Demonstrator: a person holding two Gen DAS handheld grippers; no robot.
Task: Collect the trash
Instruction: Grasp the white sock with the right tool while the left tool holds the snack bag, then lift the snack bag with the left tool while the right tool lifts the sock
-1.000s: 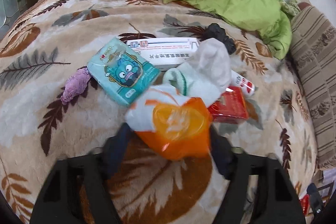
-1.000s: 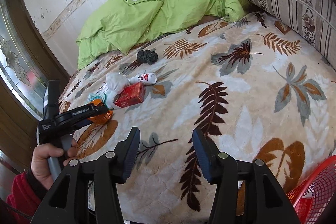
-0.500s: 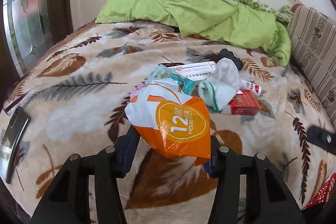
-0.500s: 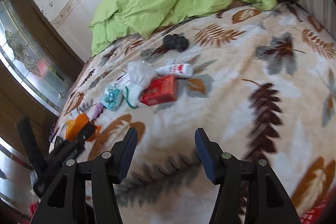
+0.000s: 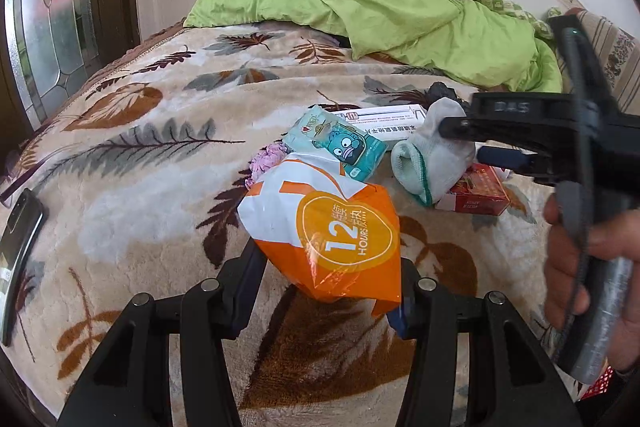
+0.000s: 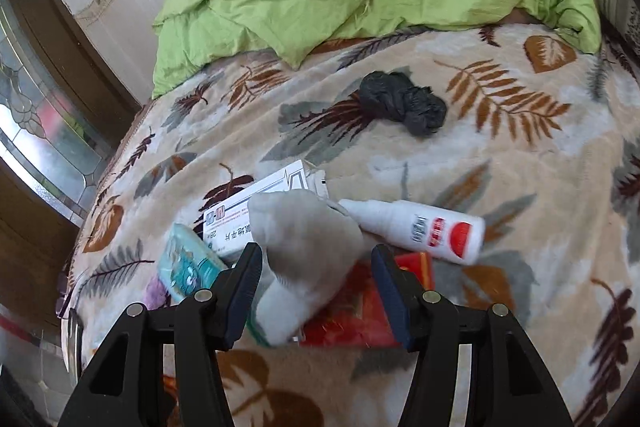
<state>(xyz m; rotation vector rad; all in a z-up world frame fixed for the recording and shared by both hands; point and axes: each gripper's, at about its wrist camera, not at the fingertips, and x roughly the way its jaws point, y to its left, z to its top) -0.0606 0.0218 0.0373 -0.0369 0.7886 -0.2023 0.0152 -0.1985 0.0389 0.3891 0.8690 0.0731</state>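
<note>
The left gripper (image 5: 326, 287) is clamped on an orange-and-white wrapper (image 5: 332, 231), lifted above the leaf-print blanket (image 5: 152, 163). To its right, the right gripper (image 6: 316, 291) hangs wide apart around a grey sock (image 6: 304, 255), gripping nothing, just over a red box (image 6: 360, 311).

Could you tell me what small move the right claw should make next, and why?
Probably close on the grey sock: the right claw is open with its fingers straddling the sock, while the left claw already grips the orange packet.
</note>
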